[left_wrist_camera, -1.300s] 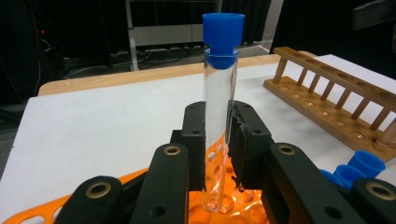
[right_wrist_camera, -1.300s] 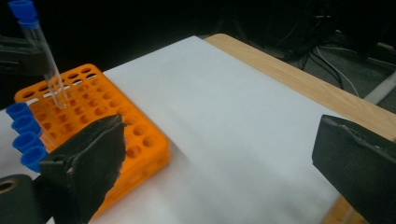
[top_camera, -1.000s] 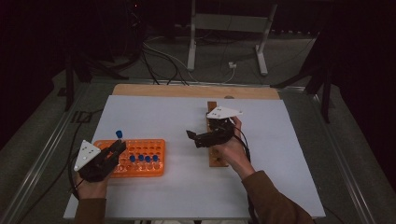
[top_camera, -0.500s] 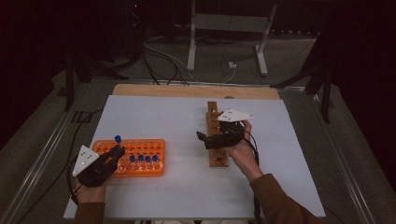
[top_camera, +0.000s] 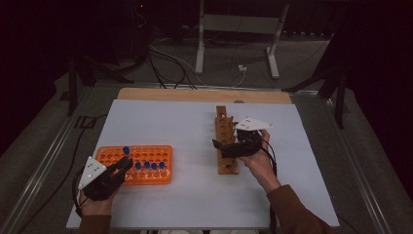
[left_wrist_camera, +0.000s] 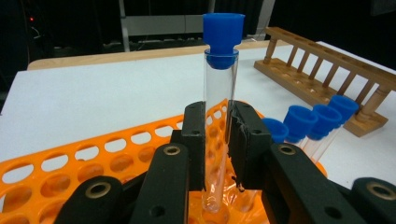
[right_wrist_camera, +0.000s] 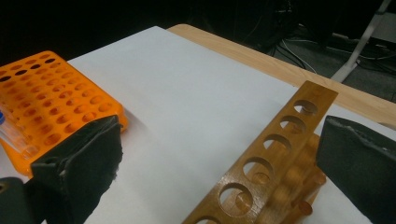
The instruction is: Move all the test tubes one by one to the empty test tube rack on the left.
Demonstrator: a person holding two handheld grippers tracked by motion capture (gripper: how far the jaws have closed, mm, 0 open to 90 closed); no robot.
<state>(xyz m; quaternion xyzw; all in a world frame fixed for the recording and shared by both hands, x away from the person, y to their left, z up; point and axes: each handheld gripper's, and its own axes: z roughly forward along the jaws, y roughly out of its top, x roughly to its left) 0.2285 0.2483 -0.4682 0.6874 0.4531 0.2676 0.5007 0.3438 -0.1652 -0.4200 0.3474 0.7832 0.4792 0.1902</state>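
Left claw (left_wrist_camera: 218,140) clamps the blue-capped tube (left_wrist_camera: 219,93) upright in my orange rack (top_camera: 146,165) near left, while my open right claw (top_camera: 220,146) has slid nearer over the empty wooden rack (top_camera: 225,131), ready to receive it.
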